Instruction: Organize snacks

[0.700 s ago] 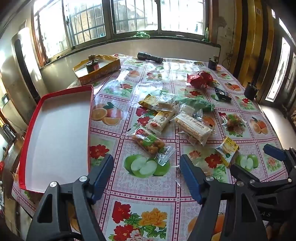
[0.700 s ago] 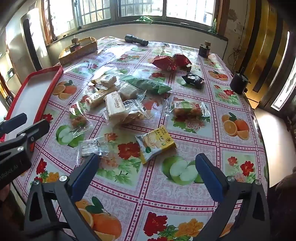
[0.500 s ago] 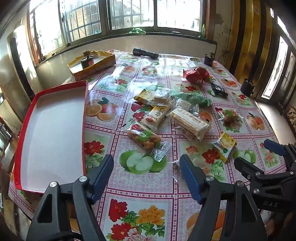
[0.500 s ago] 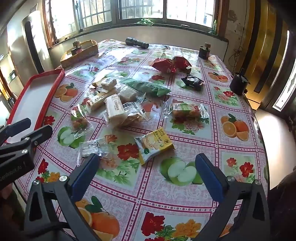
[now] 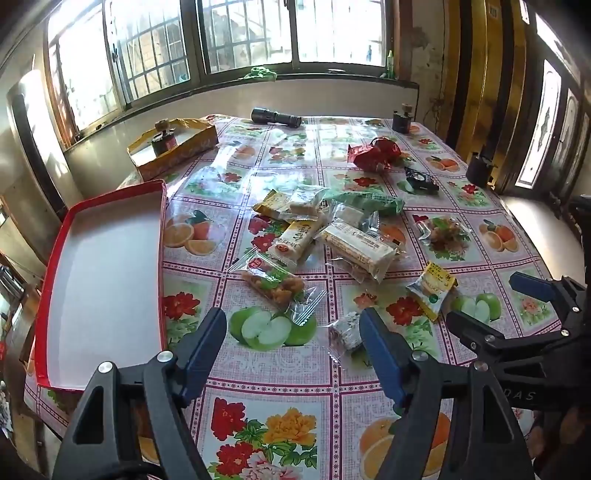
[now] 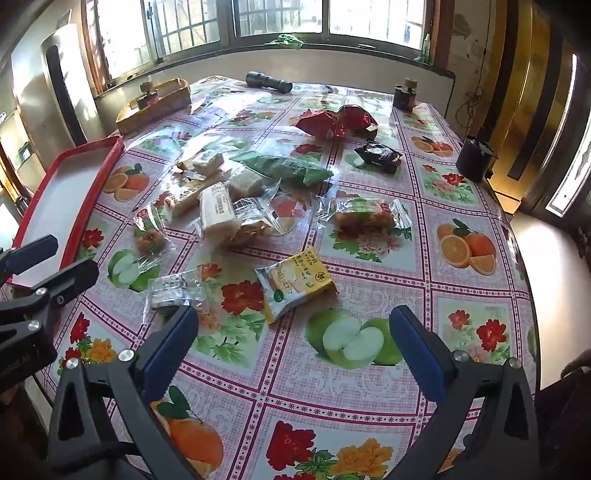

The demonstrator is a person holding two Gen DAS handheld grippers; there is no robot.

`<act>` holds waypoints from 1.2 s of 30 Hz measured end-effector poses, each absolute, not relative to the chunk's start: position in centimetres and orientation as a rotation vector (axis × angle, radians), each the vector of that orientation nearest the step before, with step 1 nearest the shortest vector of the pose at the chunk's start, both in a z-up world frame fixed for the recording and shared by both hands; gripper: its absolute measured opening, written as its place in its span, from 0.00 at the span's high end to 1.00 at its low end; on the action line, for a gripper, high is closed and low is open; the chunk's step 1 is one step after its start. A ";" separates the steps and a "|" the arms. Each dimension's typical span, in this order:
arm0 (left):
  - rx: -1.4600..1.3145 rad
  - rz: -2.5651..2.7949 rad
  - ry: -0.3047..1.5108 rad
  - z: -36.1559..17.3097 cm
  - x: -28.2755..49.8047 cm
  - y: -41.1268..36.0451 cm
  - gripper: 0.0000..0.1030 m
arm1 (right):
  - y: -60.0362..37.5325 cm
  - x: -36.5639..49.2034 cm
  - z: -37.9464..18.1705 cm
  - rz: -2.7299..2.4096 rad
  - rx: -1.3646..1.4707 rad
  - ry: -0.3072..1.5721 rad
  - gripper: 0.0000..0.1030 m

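Nothing sorted yet: red tray (image 5: 103, 273) at desk's left edge empty, wrapped snacks (image 5: 332, 236) all scattered mid-desk (image 6: 369, 384), left gripper (image 5: 291, 339) and right gripper (image 6: 291, 339) hovering, jaws wide apart, gripping nothing.

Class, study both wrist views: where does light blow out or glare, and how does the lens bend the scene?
Left wrist view: windows blown out white, glare streaks on the tablecloth, window frames bowed by fisheye. Right wrist view: same overexposed windows, sheen around the green packet, table edge curving, corners darkened.
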State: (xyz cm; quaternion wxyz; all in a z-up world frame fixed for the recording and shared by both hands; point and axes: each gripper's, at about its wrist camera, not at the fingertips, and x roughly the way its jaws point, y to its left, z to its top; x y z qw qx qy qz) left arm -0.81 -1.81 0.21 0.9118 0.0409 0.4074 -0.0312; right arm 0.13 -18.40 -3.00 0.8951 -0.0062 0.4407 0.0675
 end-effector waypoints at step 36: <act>0.060 -0.068 0.896 -1.2 0.1 -1.1 0.24 | -17.4 0.4 -2.5 0.083 -0.101 0.896 0.00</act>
